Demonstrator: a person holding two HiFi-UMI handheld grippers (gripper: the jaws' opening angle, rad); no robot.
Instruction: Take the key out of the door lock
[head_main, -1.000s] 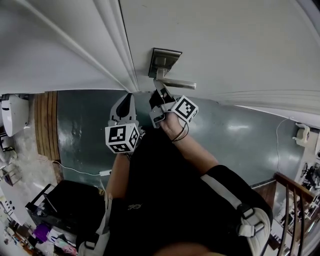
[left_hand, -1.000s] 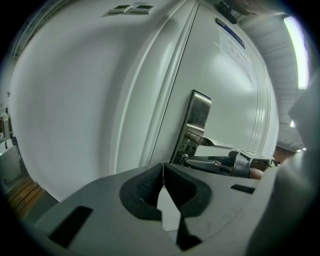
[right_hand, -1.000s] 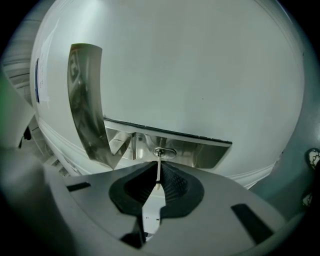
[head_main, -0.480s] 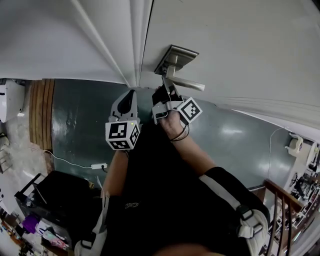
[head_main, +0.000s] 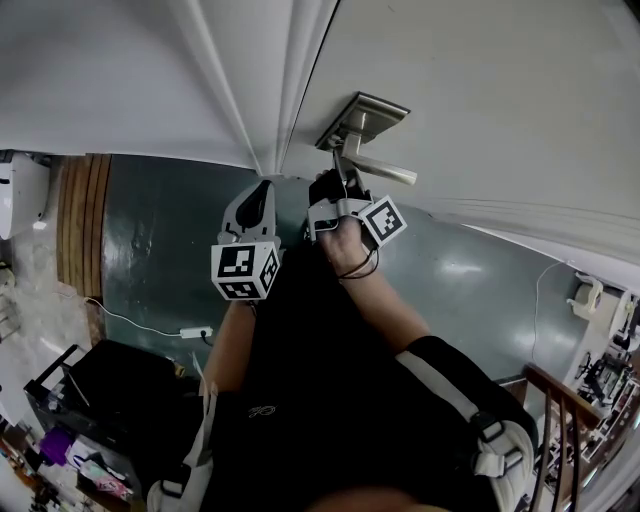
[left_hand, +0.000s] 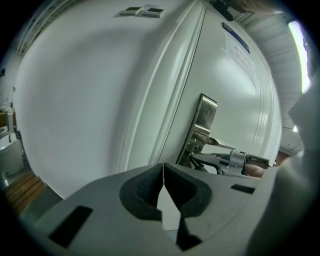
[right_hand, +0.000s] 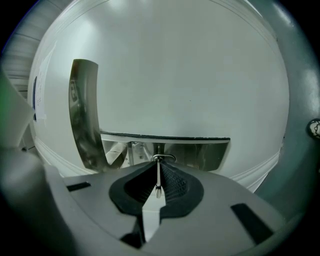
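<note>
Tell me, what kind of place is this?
Probably an indoor hallway, maybe in a home or workshop: there is a white door with a metal lever handle, a dark painted floor, and a wooden stair railing off to one side.

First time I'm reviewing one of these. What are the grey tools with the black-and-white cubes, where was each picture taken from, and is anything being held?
There is no robot here. A person holds a two-jaw gripper in each hand, and the patterned cubes are part of the grippers. The head view comes from a camera on the person's head, looking steeply down at a white door with a metal handle. The other two views come from a camera on each gripper, looking along its jaws. The right gripper is at the handle, its jaws closing on a thin metal key seen edge-on between the pads. The left gripper is off to the side, jaws together, empty.
</note>
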